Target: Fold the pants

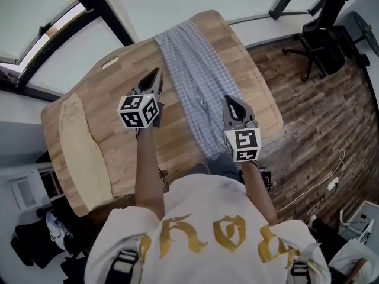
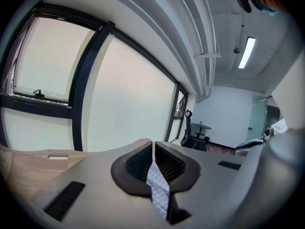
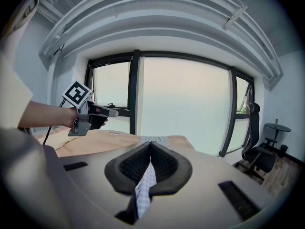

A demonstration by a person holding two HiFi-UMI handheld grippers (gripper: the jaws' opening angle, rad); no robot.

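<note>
My left tongs [image 2: 153, 151] and right tongs [image 3: 150, 149] are both clenched, each on a pinch of the checked pants [image 1: 192, 64]. The cloth is light, soft and limp. I judge it sags unless gripped at an edge. The pants lie along the table [image 1: 118, 152] toward 12 o'clock, with my tongs at their 9 and 3 o'clock edges.
</note>
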